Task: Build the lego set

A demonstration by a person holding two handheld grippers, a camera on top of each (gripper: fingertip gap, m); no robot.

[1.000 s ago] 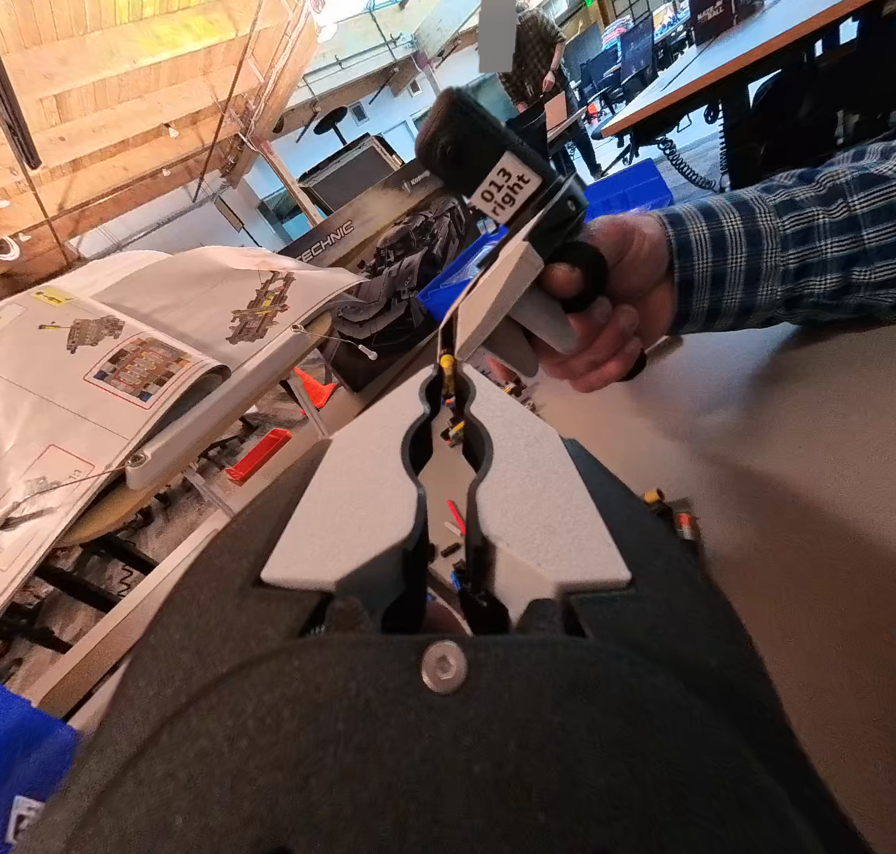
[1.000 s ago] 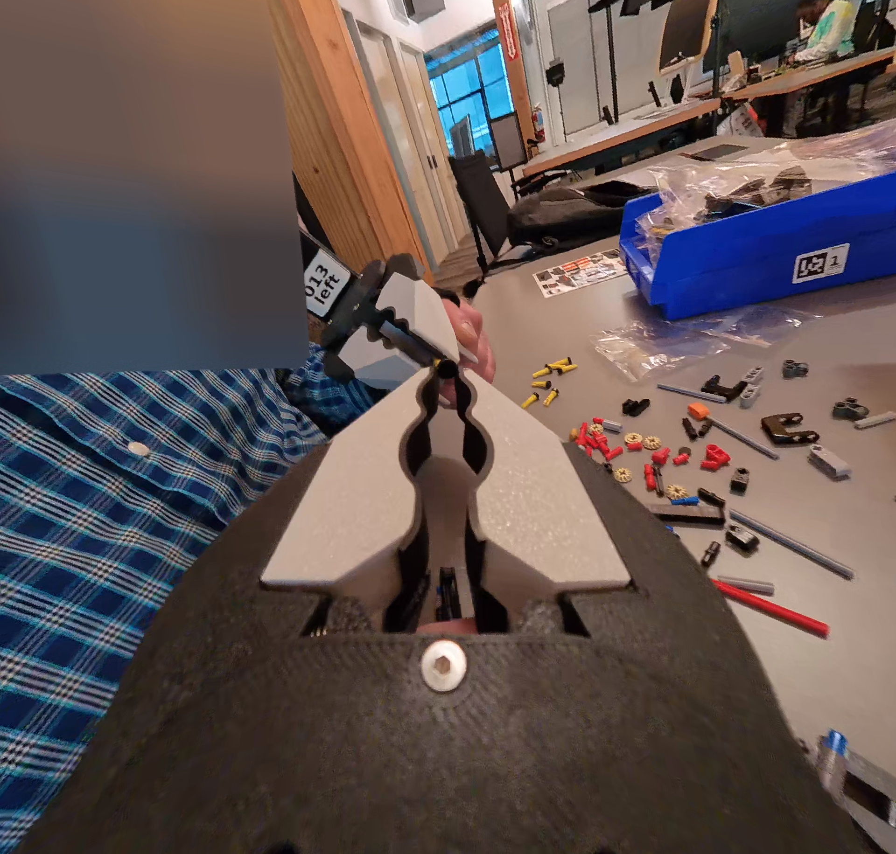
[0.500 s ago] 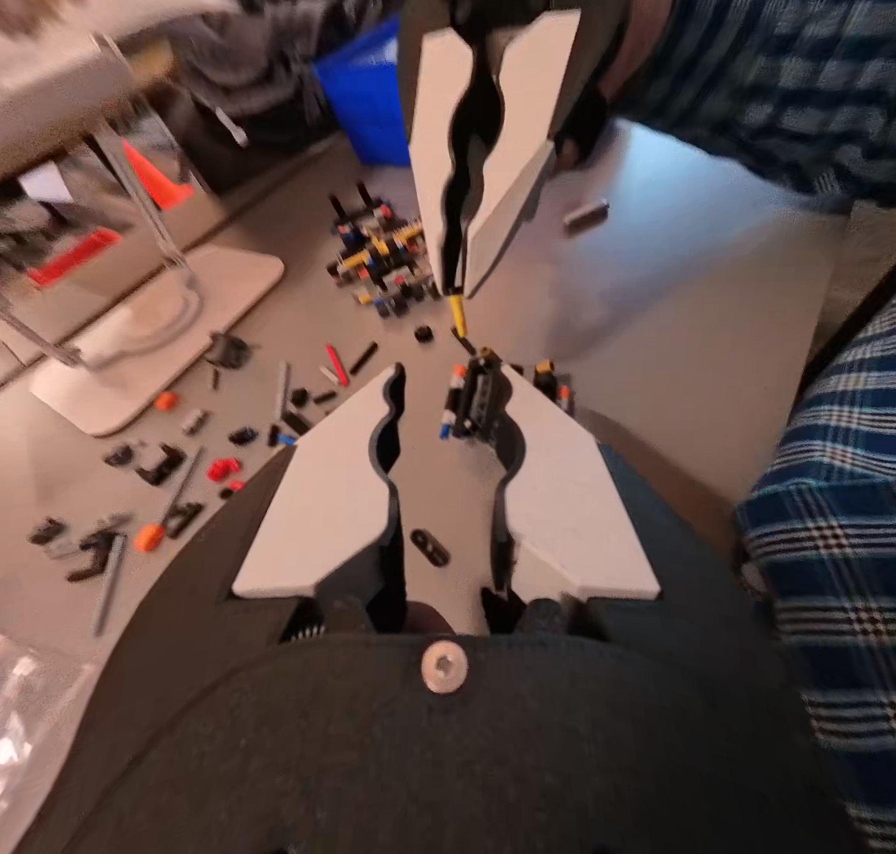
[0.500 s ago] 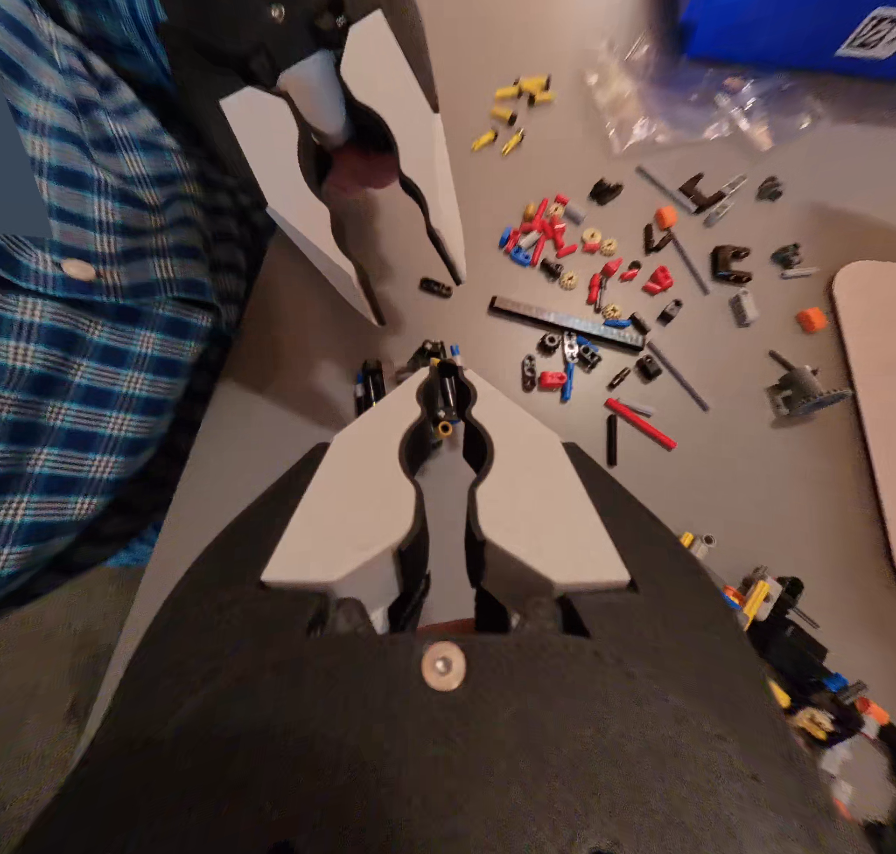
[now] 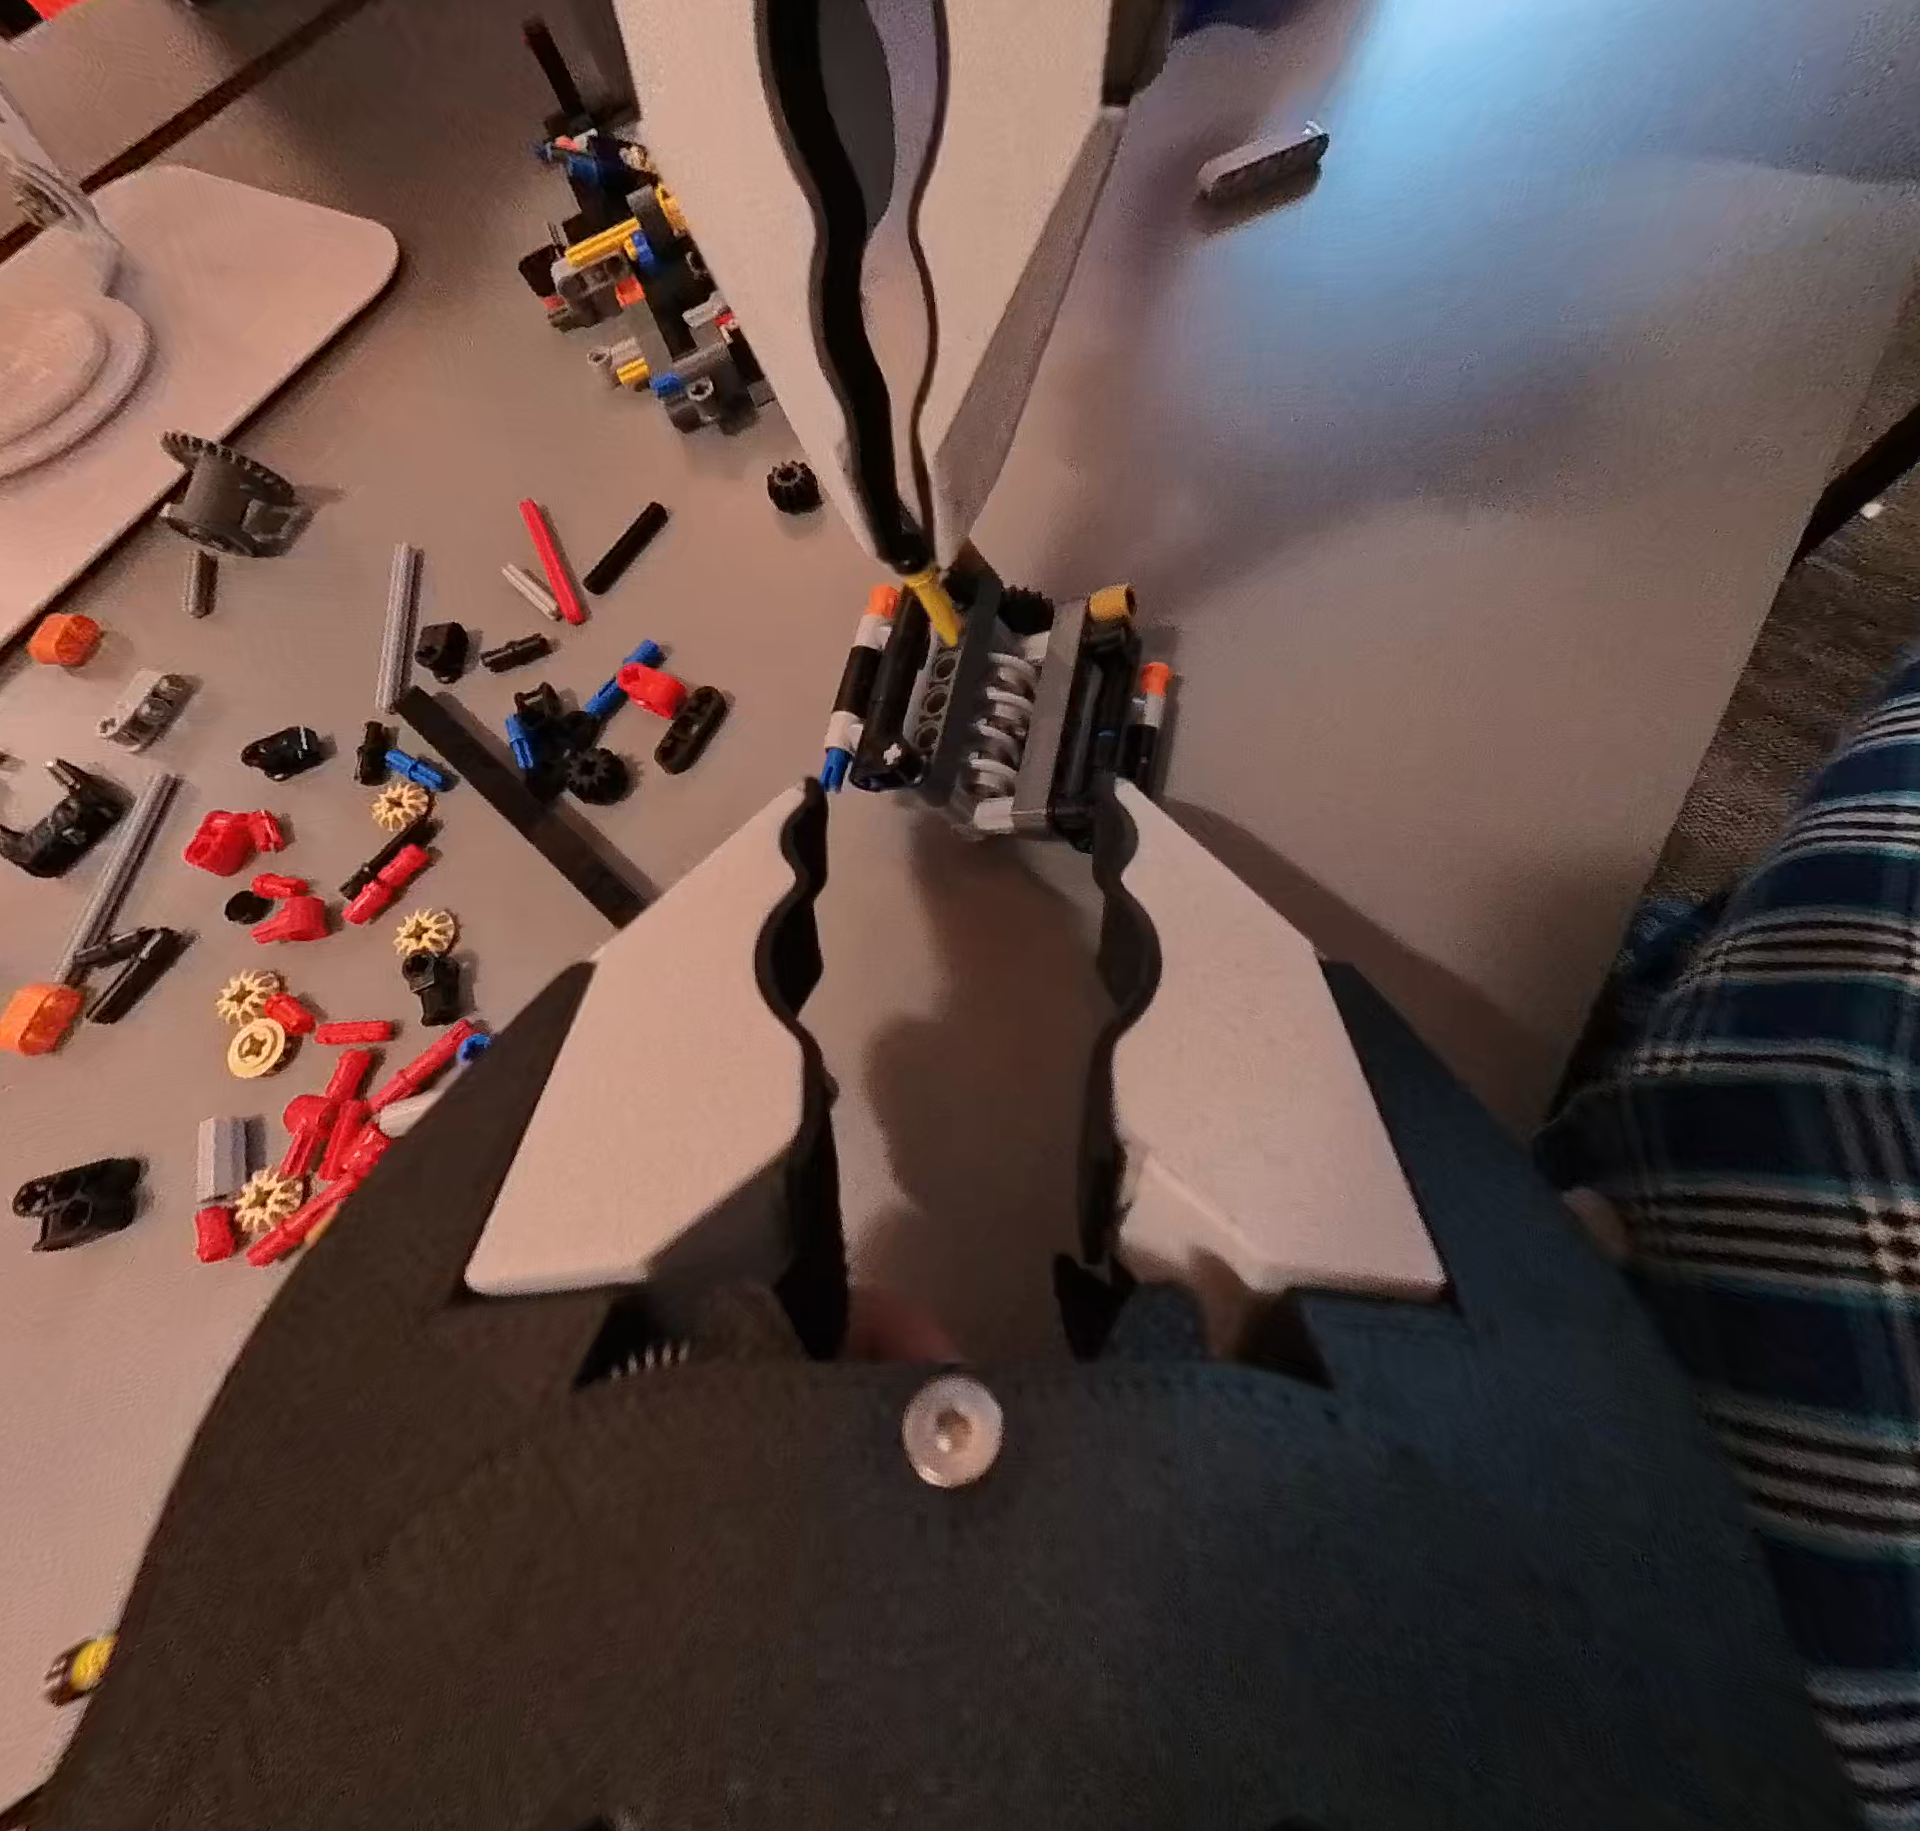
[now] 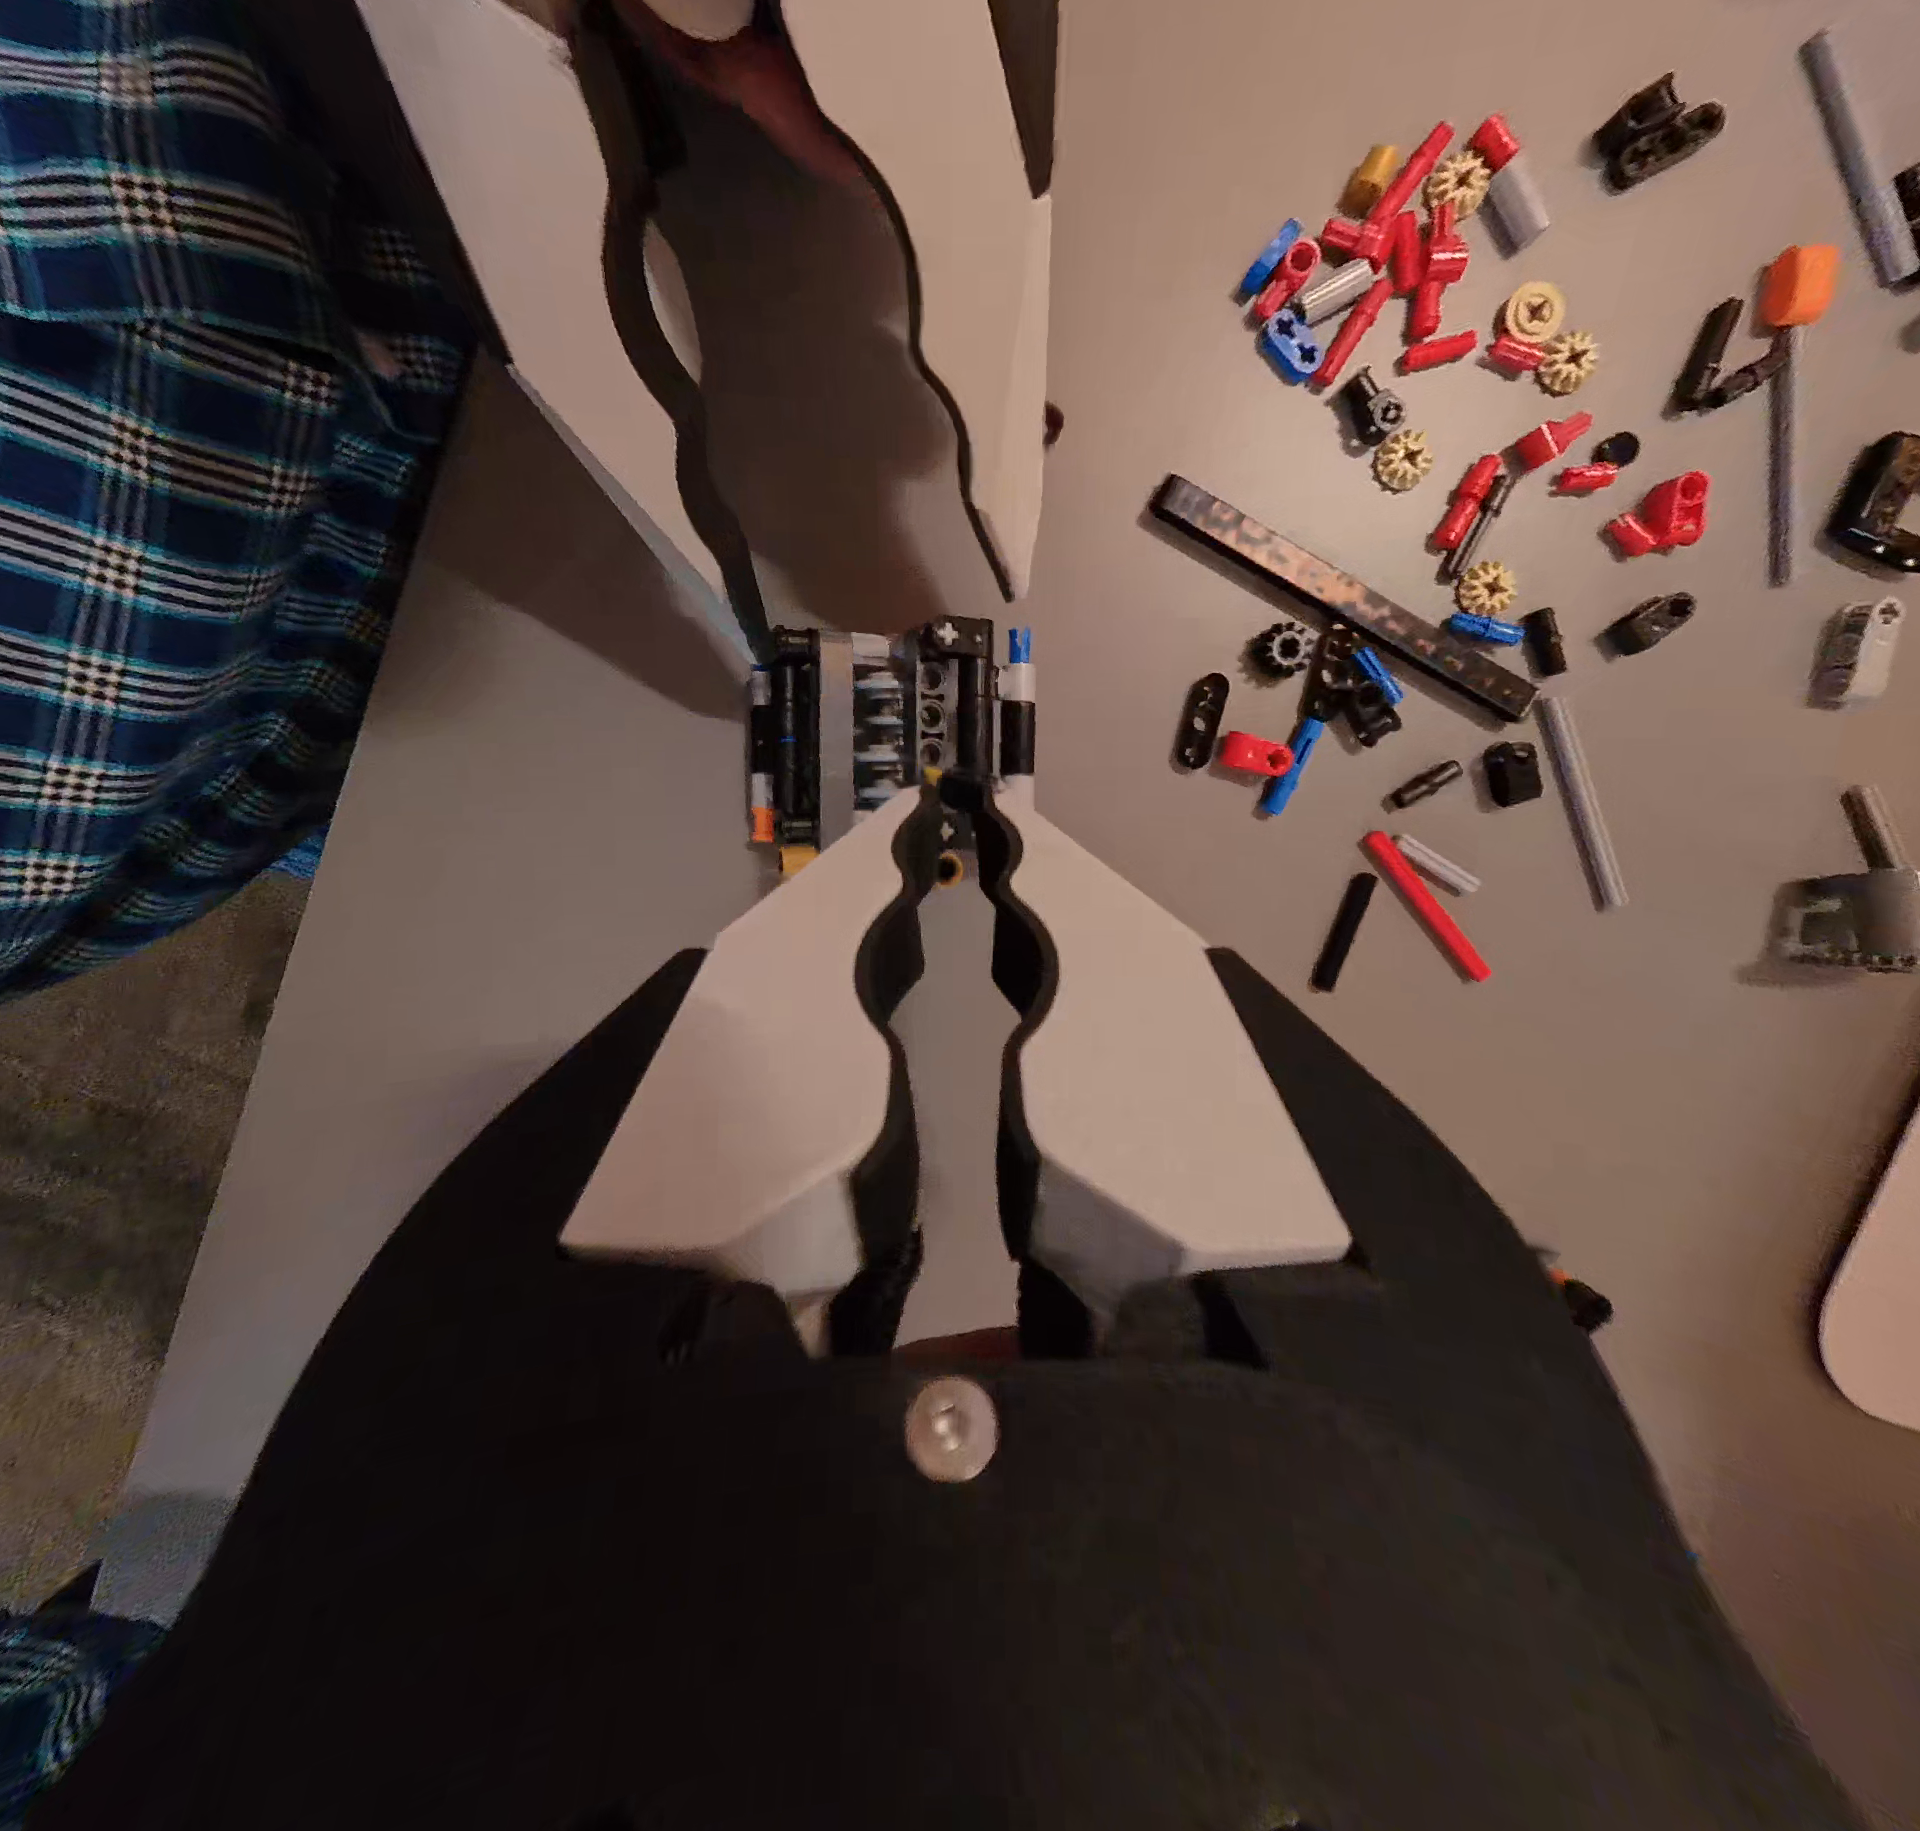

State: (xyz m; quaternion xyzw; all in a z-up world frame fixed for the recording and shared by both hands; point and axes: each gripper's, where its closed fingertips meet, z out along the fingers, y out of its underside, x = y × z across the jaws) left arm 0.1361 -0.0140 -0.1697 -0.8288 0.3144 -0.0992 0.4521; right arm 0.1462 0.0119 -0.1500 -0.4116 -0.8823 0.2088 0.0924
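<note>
A small black-and-grey lego assembly with orange and blue pin ends lies on the grey table. My left gripper is open, and its fingertips flank the near end of the assembly. My right gripper comes down from the top of the left wrist view, shut on a small yellow pin whose end meets the top of the assembly. In the right wrist view the right gripper is shut at the assembly. The open left gripper reaches in from above.
Loose red, black, tan and blue parts cover the table to the left, with a long black beam and a gear part. A larger assembly and a white stand base lie farther back. The table edge and a plaid sleeve are at the right. The gap from one gripper's tips to the other's is roughly 4 cm.
Both grippers have swung down from the air to the table. My left gripper has opened around the small assembly. The right gripper's yellow pin has come to the assembly's top.
</note>
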